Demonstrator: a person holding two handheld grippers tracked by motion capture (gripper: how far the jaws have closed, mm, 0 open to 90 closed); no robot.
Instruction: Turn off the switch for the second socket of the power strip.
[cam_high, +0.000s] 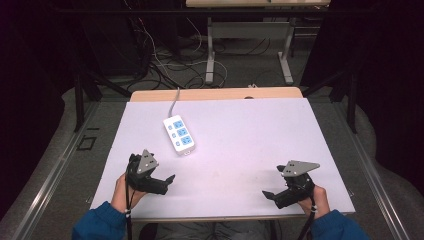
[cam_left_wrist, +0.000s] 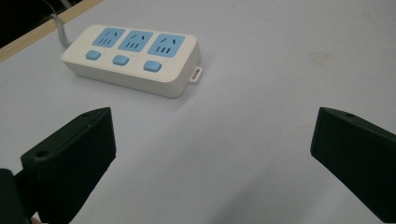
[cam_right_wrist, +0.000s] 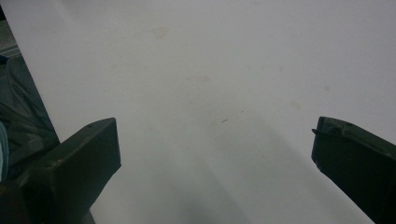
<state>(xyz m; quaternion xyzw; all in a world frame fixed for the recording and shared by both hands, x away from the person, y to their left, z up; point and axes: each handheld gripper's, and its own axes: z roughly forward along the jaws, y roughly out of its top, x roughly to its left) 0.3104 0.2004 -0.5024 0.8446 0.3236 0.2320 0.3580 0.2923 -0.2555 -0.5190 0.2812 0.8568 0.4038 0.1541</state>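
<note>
A white power strip (cam_high: 179, 134) with three blue sockets and three blue switches lies flat on the white table, left of centre, its grey cord running off the far edge. In the left gripper view the power strip (cam_left_wrist: 133, 58) sits ahead and to the left of the jaws, apart from them. My left gripper (cam_high: 167, 181) is held low near the table's front left, open, with nothing between its jaws (cam_left_wrist: 212, 154). My right gripper (cam_high: 270, 195) hovers at the front right, open and empty (cam_right_wrist: 215, 158), over bare table.
The white table top (cam_high: 240, 145) has a wooden strip (cam_high: 215, 94) along its far edge. Beyond it stand table legs (cam_high: 210, 50) and loose cables (cam_high: 160, 65) on the floor. Faint stains mark the white surface (cam_right_wrist: 201, 79). The table's near edge (cam_right_wrist: 32, 93) lies just left of the right gripper.
</note>
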